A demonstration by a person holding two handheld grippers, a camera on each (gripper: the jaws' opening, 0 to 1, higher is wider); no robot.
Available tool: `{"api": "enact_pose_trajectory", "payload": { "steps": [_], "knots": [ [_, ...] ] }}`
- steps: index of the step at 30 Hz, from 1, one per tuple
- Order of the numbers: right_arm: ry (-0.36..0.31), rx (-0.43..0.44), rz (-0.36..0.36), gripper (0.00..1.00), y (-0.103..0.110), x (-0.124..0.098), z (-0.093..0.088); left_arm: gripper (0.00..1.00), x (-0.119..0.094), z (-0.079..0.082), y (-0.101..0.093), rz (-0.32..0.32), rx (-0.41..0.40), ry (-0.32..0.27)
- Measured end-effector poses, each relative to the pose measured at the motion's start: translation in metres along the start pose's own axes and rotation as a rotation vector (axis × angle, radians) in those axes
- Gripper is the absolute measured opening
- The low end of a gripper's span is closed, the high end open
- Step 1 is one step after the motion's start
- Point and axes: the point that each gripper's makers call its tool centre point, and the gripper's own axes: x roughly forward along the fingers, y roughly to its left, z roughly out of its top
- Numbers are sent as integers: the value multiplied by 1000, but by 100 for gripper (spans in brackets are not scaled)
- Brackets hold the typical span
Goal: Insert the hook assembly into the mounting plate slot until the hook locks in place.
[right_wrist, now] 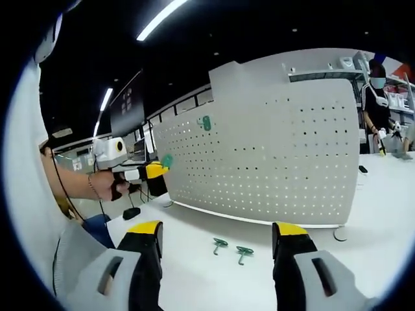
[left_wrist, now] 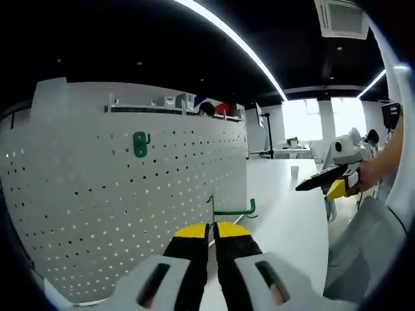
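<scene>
A green hook (left_wrist: 233,210), clamped by the left gripper (left_wrist: 213,228) (right gripper (right_wrist: 217,233) wide), could be misaligned with the pegboard (left_wrist: 130,194) ahead.

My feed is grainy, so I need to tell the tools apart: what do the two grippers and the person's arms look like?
Both grippers have black fingers with yellow tips on pale grey bodies with dark slots. The left gripper and right gripper match. Seen from across, each has a white housing and a yellow-and-black front. The person wears a grey garment and a thin wrist band.
</scene>
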Motion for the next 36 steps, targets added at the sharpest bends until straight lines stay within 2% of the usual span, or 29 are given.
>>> {"api": "enact_pose_trajectory", "payload": {
  "steps": [3, 6, 8, 19, 25, 28, 36],
  "knots": [
    [-7, -2, 5, 66, 4, 0, 1, 3, -6, 9, -3, 0, -8, -28],
    [-14, 2, 3, 67, 4, 0, 1, 3, -11, 10, -6, 4, -12, -34],
    [-20, 5, 2, 67, 4, -1, 2, 3, -14, 11, -6, 15, -58, -54],
    [-29, 8, -3, 66, 3, -4, 4, 3, -14, 8, -13, 18, -55, -47],
    [-92, -53, 19, 66, 14, -4, 19, 3, -11, 8, -14, 13, -56, -44],
    [-137, -78, 44, 63, 22, -5, 29, 3, -11, 7, -15, 11, -54, -38],
    [-135, -59, 64, 63, 26, -1, 28, 3, -11, 5, -15, 18, -54, -33]
  ]
}}
